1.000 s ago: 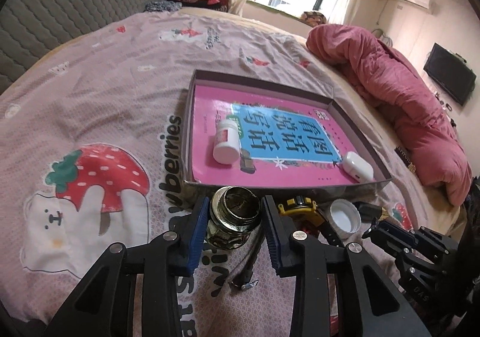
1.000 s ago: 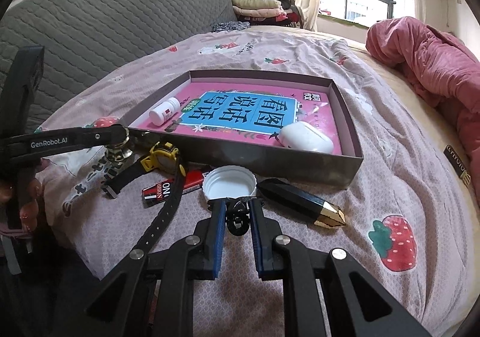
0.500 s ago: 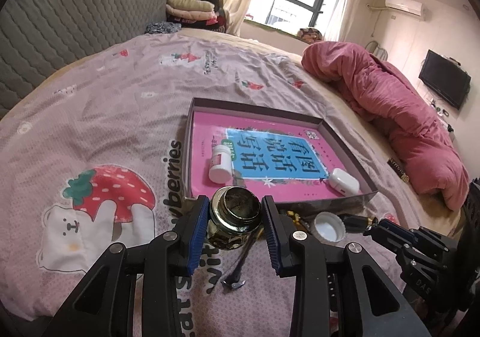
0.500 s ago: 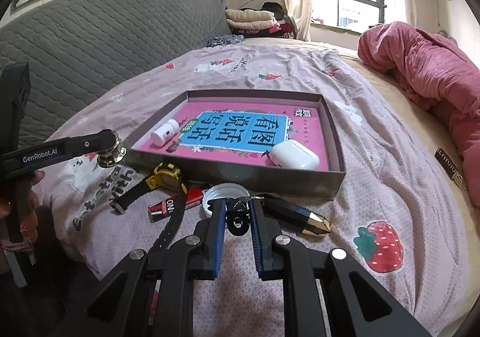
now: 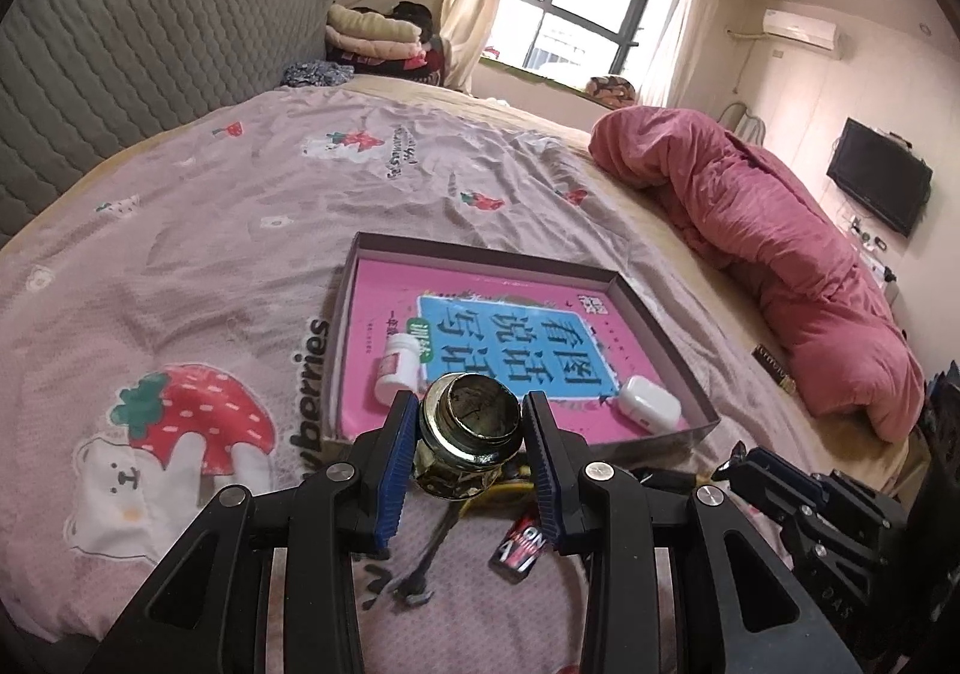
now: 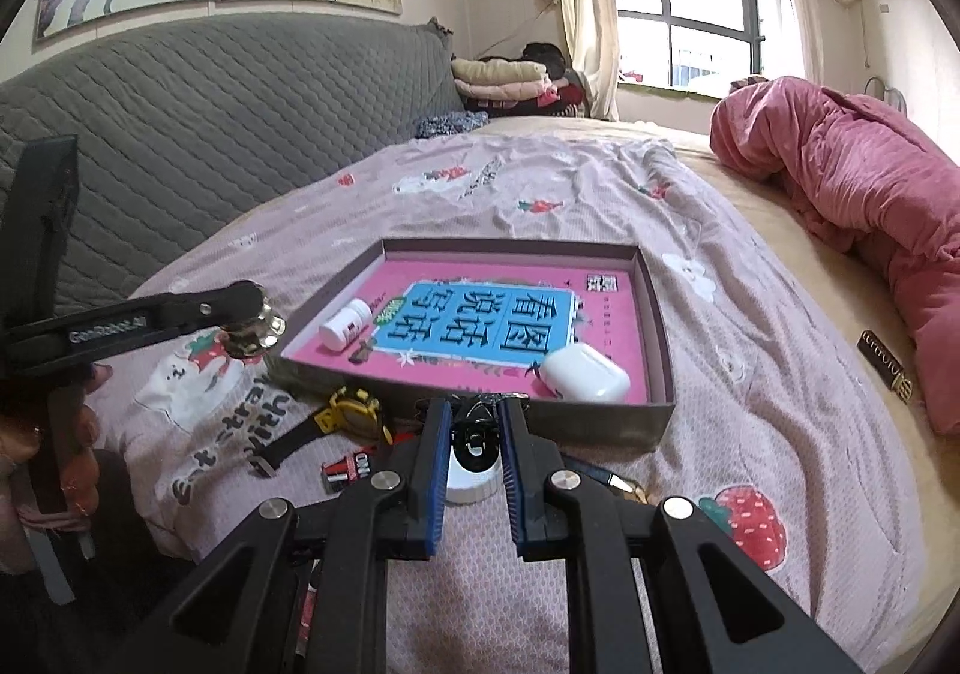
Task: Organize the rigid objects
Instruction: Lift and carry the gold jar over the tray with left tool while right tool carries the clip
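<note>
Both tools are loaded right now. The left tool (image 5: 469,455) is clamped on a small brass-coloured metal jar (image 5: 468,440), pads pressing its sides just under the rim. It hangs above the bed's near edge, just short of the shallow tray (image 5: 702,422). From the right wrist view you can see the same jar (image 6: 255,329) held out over the strawberry-print bedsheet (image 5: 240,230), left of the tray's corner.

The right tool (image 6: 474,449) is squeezed tight on a small black clip-like thing (image 6: 476,437). It's too small to name properly, maybe a binder clip or key fob.

Already in the tray, on top of the pink book (image 5: 498,326): a white pill bottle (image 5: 396,365) lying on its side and a white earbud case (image 5: 648,404). Outside the tray, on the sheet, are a yellow watch (image 6: 351,413), a red-and-black battery (image 6: 351,470), a white round lid (image 6: 474,482) and a dark pen-like thing with a gold tip (image 6: 609,479).

Handling guess: the jar looks like polished metal, so stiff but slippery and probably heavier than its size suggests. Gripping the body below the flared rim looks right to me, since the rim would stop it sliding out. I'd set it down upright, because on its side it would probably roll on that glossy book cover. The clip looks light and rigid, so no worries there.
</note>
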